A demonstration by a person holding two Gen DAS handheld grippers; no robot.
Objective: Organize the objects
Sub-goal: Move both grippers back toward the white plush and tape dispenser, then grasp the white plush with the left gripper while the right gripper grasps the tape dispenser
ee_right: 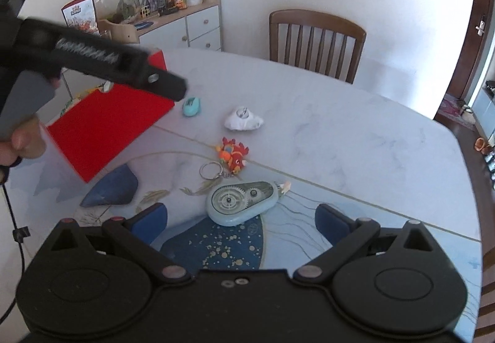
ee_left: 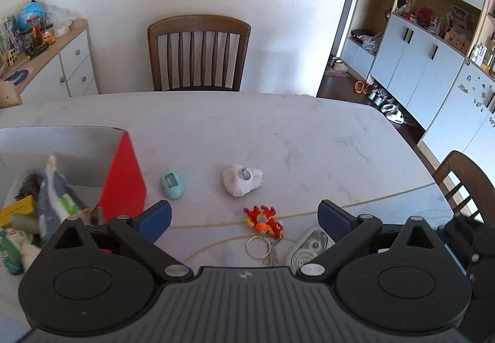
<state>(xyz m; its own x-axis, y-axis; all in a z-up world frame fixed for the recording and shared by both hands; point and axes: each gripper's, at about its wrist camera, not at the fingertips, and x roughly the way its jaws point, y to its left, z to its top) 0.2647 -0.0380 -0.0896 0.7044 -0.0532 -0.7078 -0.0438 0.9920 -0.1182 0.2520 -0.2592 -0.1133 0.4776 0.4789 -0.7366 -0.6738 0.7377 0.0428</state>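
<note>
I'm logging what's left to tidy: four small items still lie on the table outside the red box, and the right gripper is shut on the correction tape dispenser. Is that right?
Not quite. The right gripper is open, and the correction tape dispenser lies free on the table, as the right wrist view shows. The rest holds: with it, the orange keychain, the white lump and the small teal item lie outside the red box.

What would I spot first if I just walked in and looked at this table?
Probably the big red box at the table's left side, already stuffed with toys and packets. Next, the bright orange-red dragon keychain lying in the middle of the marble table, with a pale blue correction tape roller just in front of the open right claw.
</note>
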